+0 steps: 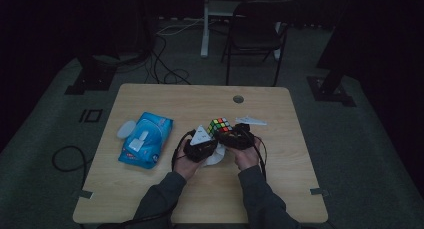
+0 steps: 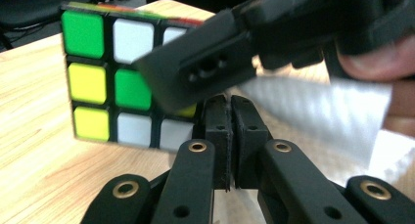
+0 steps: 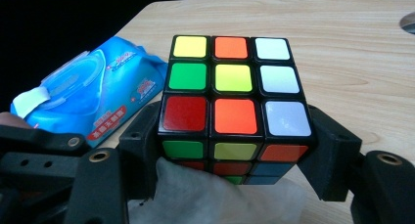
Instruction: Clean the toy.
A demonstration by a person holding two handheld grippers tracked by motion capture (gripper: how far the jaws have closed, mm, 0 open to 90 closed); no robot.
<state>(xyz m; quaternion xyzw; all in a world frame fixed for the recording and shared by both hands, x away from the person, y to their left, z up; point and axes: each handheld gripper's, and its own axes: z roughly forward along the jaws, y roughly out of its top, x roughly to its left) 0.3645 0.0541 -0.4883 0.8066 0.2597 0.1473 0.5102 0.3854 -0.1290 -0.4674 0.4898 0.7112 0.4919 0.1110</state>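
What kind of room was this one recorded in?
Probably a dim lab or recording room, not a home: a lone wooden table on grey carpet, loose cables across the floor, a black folding chair, and dark stand bases around it.

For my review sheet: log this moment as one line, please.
right claw: shut on puzzle cube | left claw: shut on white wipe beside cube | wipes pack: left on table

Your left gripper [image 2: 228, 136] has its fingers [image 2: 216, 131] pressed together on a white wipe [image 2: 323, 106], while just beyond, the cube [image 2: 115, 77] stands over the desk [image 2: 34, 150] with the right gripper [image 2: 205, 72] clamped on it.
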